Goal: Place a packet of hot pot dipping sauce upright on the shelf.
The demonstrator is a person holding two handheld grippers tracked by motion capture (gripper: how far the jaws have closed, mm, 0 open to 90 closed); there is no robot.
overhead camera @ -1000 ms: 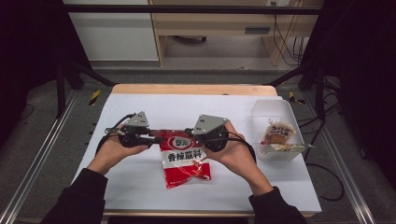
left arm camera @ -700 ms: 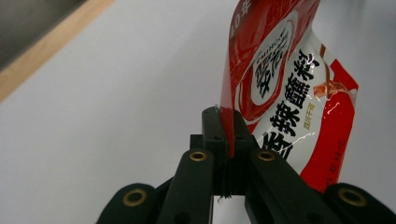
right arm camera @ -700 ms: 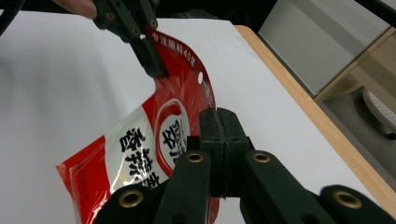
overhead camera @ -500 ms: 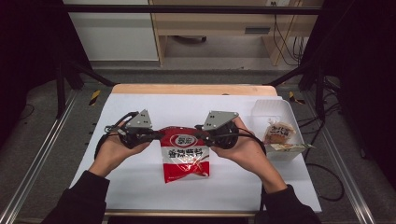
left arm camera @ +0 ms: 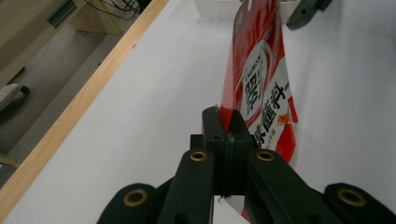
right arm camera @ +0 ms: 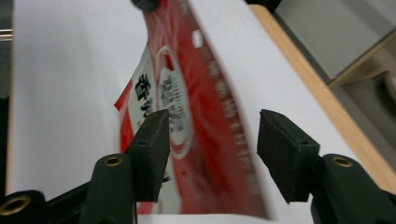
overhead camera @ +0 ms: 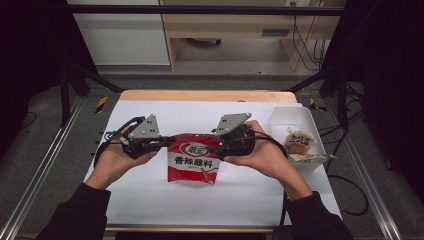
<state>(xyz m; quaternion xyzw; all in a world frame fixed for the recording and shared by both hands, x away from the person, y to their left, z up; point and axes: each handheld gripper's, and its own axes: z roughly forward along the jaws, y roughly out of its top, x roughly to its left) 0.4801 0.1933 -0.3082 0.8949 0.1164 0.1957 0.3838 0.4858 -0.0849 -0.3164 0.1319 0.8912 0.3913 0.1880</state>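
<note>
- Centrally in the high view, a red pouch point(overhead camera: 194, 164) with white panels and printed characters hangs between the two grippers, over the white table point(overhead camera: 250, 200)
- Left gripper point(overhead camera: 161, 143), at centre left of the high view, is clenched on the pouch's upper left corner; a hand point(overhead camera: 112, 162) holds it from below
- Seen from the left gripper view, its jaws meet at lower centre with the pouch's point(left arm camera: 261, 88) edge pinched between the pads, and the pouch runs away toward the top of the frame, standing on edge
- Right gripper point(overhead camera: 221, 146), at centre right of the high view, sits at the pouch's upper right corner, held by the other hand point(overhead camera: 260, 155)
- Its jaws have just been opening; in the right gripper view point(right arm camera: 212, 149) they stand apart with the pouch point(right arm camera: 196, 116) between them, the left pad just beside or touching the printed face, the right pad clear of it, so this gripper is released
- That view is blurred, so contact at the left pad cannot be told
- Right of the hands in the high view stands a white tray point(overhead camera: 280, 117), near the table's right edge, with a wrapped snack point(overhead camera: 299, 142) in it
- Along the table's far side, at the upper middle of the high view, runs a wooden edge point(overhead camera: 210, 96)
</note>
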